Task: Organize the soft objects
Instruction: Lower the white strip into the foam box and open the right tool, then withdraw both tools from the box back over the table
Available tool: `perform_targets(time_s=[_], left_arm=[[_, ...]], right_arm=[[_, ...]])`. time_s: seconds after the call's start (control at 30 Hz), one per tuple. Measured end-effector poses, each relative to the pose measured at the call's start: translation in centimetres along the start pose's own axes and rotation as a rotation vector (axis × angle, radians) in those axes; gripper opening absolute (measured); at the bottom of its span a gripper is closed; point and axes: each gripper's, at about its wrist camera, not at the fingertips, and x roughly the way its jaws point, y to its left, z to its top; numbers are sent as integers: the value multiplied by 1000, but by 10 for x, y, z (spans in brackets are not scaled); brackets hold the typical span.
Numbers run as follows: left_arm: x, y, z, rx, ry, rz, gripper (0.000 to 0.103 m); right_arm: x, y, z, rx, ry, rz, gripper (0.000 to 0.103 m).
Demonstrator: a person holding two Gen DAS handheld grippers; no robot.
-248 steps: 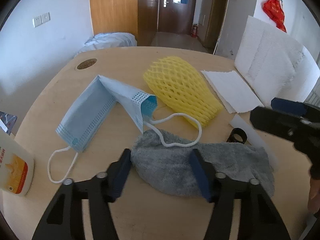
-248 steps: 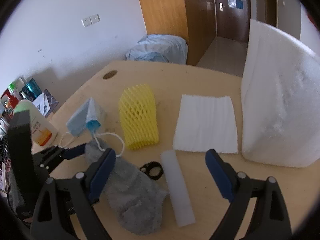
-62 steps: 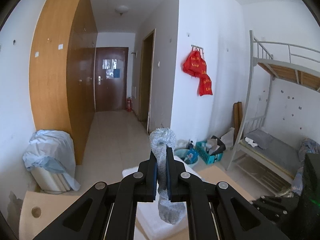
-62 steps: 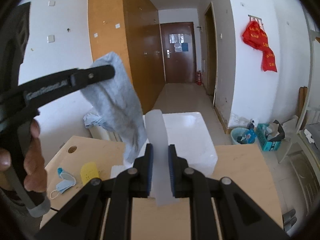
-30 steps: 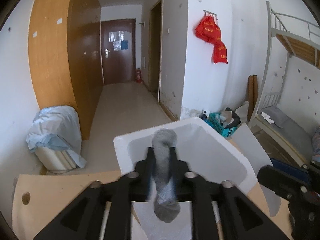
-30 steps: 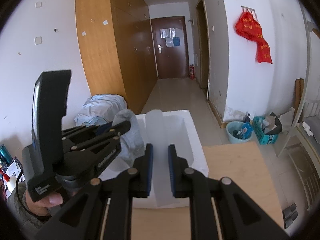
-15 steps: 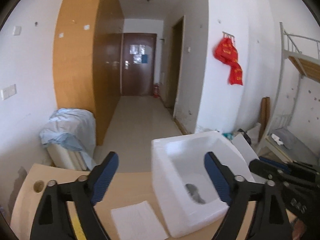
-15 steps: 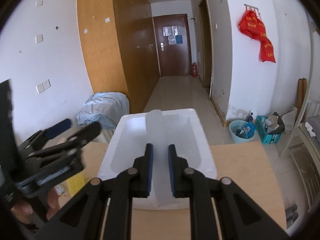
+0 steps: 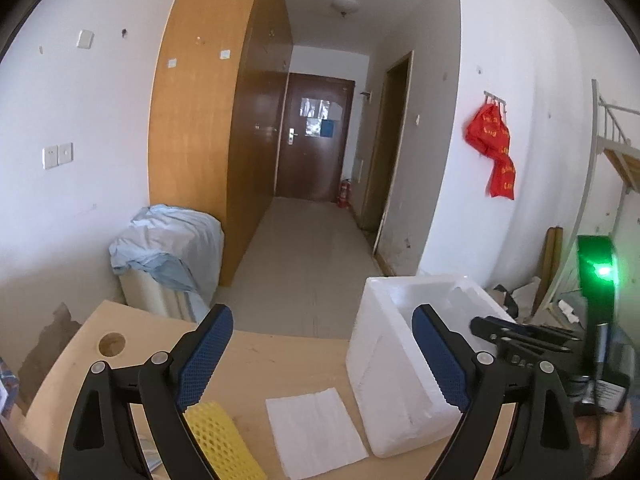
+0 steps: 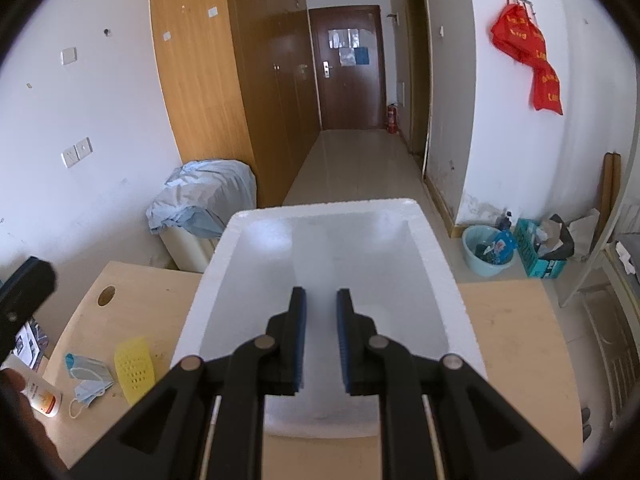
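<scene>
left gripper [image 9: 320, 354] spread, empty, beside foam box [image 9: 384, 376] wall | right gripper [image 10: 321, 316] clenching white strip, over box opening

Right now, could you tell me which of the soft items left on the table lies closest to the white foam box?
The flat white foam sheet, right beside the foam box; the yellow mesh sleeve lies farther left.

Your right tongs [image 10: 321, 316] cover the floor of the foam box [image 10: 224, 264], hiding whatever lies inside or between the pads. Your left tongs cut across the yellow net sleeve [image 9: 224, 444]. The bottle [image 10: 40, 394] is half cut off beside your hand.
</scene>
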Motion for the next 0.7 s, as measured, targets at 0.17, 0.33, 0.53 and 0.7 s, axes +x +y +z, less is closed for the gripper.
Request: perform_targets(time_s=[0.17, 0.33, 0.53, 0.7], left_arm=[[-4, -1, 2, 2, -15, 0, 91], [-5, 0, 3, -7, -18, 4, 91], [-9, 5, 2, -12, -14, 7, 91], [-20, 12, 0, -27, -11, 11, 91]], right_arm=[[2, 4, -2, 5, 4, -18, 24], [-1, 2, -1, 8, 1, -35, 29], [-18, 8, -3, 6, -71, -47, 72], [-27, 15, -8, 4, -69, -47, 72]])
